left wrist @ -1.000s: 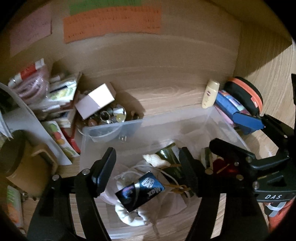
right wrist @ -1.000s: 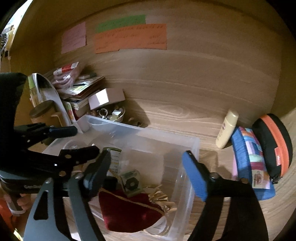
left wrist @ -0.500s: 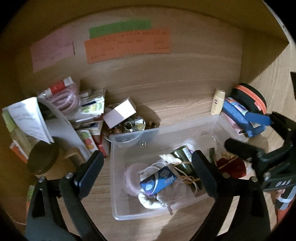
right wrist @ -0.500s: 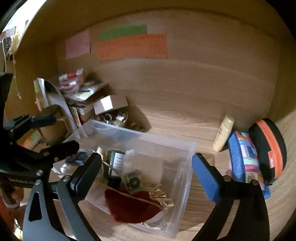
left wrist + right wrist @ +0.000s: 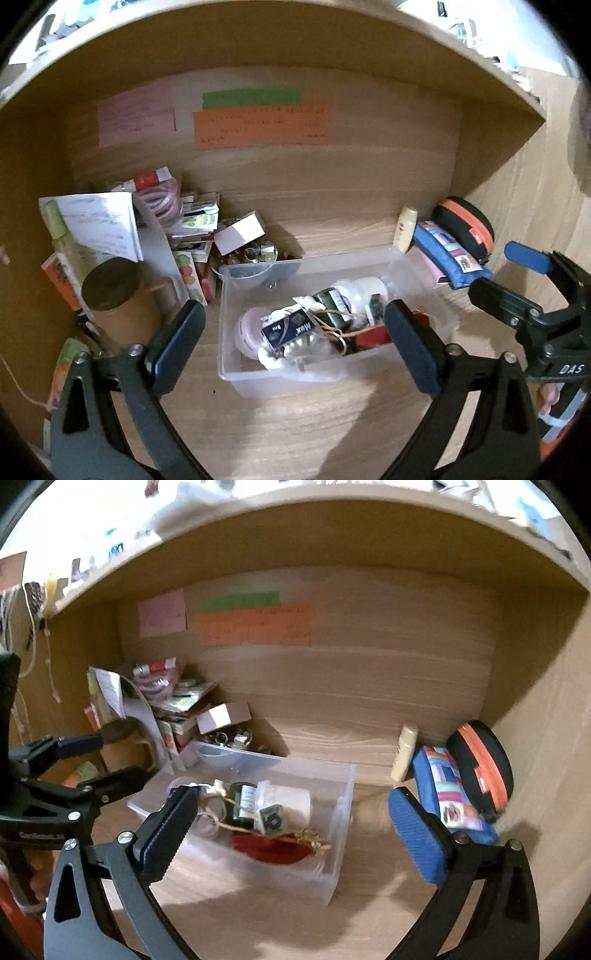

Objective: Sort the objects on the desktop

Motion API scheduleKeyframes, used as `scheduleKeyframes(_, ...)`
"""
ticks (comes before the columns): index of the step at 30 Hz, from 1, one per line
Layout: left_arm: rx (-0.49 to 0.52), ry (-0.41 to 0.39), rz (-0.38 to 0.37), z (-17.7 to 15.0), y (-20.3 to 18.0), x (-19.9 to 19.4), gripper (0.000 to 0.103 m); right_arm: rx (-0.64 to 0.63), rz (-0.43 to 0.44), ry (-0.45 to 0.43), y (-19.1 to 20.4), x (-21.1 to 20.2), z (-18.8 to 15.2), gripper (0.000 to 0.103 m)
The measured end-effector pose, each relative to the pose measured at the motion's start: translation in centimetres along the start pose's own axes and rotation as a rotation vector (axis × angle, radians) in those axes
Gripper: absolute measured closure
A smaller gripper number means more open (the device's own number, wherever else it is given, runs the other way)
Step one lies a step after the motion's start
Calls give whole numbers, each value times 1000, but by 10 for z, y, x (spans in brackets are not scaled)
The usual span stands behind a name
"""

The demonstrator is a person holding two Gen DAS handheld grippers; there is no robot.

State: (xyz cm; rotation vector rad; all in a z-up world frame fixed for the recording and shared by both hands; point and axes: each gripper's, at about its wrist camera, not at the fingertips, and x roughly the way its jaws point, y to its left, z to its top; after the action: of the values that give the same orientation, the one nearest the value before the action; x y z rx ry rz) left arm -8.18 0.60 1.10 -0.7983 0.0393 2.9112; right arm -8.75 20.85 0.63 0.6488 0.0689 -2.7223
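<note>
A clear plastic box point(image 5: 332, 260) sits on the wooden desk inside a cubby. It holds a blue "Max" packet point(image 5: 291, 328), a dark green bottle point(image 5: 332, 302), a red pouch point(image 5: 373, 338), a white jar point(image 5: 365, 288) and a pink round thing point(image 5: 247, 332). My left gripper point(image 5: 291, 314) hangs in front of and above the box, its jaws opening with nothing between them. My right gripper point(image 5: 293, 795) hovers near the same box point(image 5: 343, 812), jaws also opening and empty. Each gripper shows in the other's view: the right gripper point(image 5: 506, 273) and the left gripper point(image 5: 114, 758).
Left of the box stand a brown round tin point(image 5: 114, 291), a pile of papers and booklets point(image 5: 96, 229), a small white carton point(image 5: 240, 232) and a bowl of trinkets point(image 5: 255, 254). On the right lie a cream bottle point(image 5: 404, 227), a blue patchwork pouch point(image 5: 450, 258) and a black-orange case point(image 5: 465, 225).
Both grippers have drawn back and up from the box and their jaws have spread wider. The box and its contents now look smaller and farther off.
</note>
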Motion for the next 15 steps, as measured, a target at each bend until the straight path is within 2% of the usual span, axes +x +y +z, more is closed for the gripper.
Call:
scheduleKeyframes(8, -13, -77, 37, -20, -8, -40, 3, 68, -31, -49, 14, -41, -17, 0)
scheduleKeyframes(15, -18, -87, 25, -36, -14, -55, 1, 74, -36, -76, 27, -65, -26, 0)
